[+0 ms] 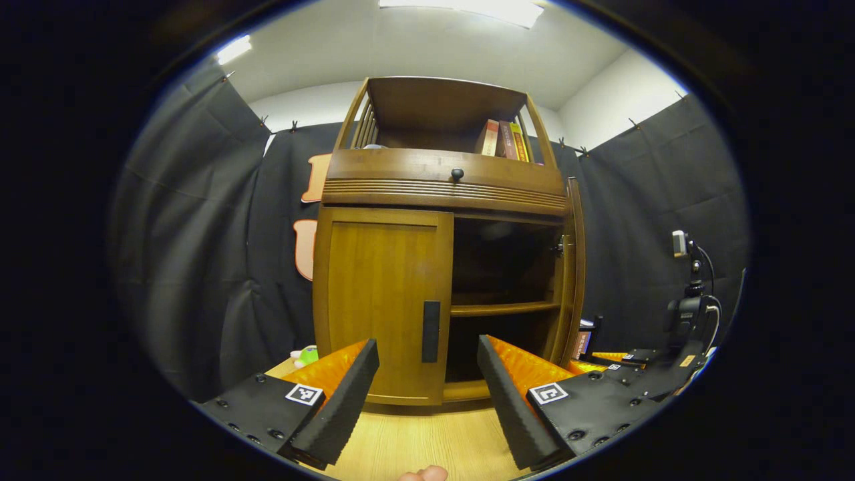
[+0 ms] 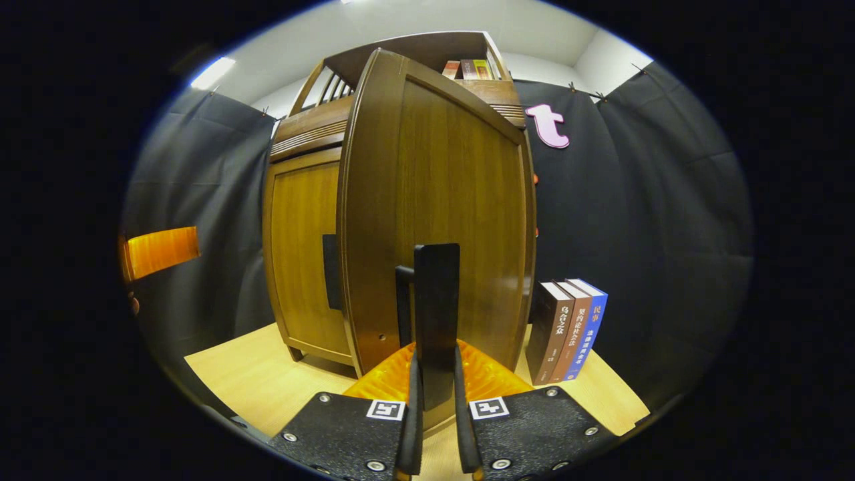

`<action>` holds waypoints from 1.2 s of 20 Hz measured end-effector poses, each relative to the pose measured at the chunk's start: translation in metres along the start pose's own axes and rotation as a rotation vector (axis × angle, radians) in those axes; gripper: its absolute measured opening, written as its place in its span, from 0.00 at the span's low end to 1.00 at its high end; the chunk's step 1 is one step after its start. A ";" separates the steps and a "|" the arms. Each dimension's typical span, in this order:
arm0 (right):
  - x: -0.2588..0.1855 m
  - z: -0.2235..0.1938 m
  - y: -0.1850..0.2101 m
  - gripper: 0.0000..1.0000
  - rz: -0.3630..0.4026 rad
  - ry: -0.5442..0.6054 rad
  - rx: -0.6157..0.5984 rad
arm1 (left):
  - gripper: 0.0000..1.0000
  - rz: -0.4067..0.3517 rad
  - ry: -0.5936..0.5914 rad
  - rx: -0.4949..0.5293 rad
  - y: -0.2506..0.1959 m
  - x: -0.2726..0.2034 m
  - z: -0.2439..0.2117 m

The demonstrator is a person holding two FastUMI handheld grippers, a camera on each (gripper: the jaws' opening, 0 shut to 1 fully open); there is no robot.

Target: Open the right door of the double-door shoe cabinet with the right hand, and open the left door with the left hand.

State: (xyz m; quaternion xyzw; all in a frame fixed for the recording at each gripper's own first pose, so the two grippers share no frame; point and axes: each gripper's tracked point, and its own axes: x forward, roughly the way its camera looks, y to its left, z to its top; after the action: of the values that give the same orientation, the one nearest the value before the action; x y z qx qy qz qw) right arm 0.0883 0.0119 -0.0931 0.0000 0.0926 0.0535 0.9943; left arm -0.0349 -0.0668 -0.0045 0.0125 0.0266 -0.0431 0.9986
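Observation:
The wooden shoe cabinet (image 1: 441, 187) stands on a table straight ahead in the left gripper view. Its left door (image 1: 384, 300) is closed, with a black vertical handle (image 1: 431, 331) near its inner edge. My left gripper (image 1: 427, 377) is open just in front of that handle, one finger (image 1: 340, 401) on either side and apart from it. The right door (image 2: 441, 200) has swung out, and my right gripper (image 2: 435, 364) is shut on its black handle (image 2: 435, 314). The open door appears edge-on (image 1: 574, 267) in the left gripper view, with dark shelves behind it.
Three books (image 2: 568, 331) stand on the table right of the open door. More books (image 1: 504, 139) sit on the cabinet's top shelf above a drawer knob (image 1: 457, 174). A camera on a stand (image 1: 688, 294) is at the right. A green toy (image 1: 307, 354) lies left of the cabinet.

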 end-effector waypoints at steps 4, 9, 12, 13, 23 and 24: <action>-0.007 -0.001 -0.014 0.29 -0.048 0.006 0.007 | 0.94 -0.021 -0.009 0.004 -0.008 0.001 0.001; -0.016 -0.003 -0.042 0.04 -0.135 0.016 -0.004 | 0.94 -0.046 -0.002 -0.004 -0.020 0.003 -0.004; -0.022 -0.005 -0.063 0.01 -0.190 0.013 0.005 | 0.94 -0.062 -0.005 0.001 -0.026 0.006 -0.003; -0.021 -0.008 -0.066 0.20 -0.201 0.024 0.020 | 0.94 -0.069 -0.003 -0.003 -0.028 0.009 -0.005; -0.020 -0.006 -0.084 0.05 -0.102 0.006 0.063 | 0.95 -0.056 -0.027 0.014 -0.022 0.007 0.004; -0.020 -0.006 -0.085 0.05 -0.086 0.004 0.064 | 0.96 -0.051 -0.028 0.014 -0.020 0.007 0.005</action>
State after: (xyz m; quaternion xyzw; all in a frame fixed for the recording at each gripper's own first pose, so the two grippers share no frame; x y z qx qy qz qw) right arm 0.0764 -0.0753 -0.0961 0.0278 0.0962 0.0079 0.9949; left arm -0.0298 -0.0877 -0.0008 0.0180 0.0126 -0.0688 0.9974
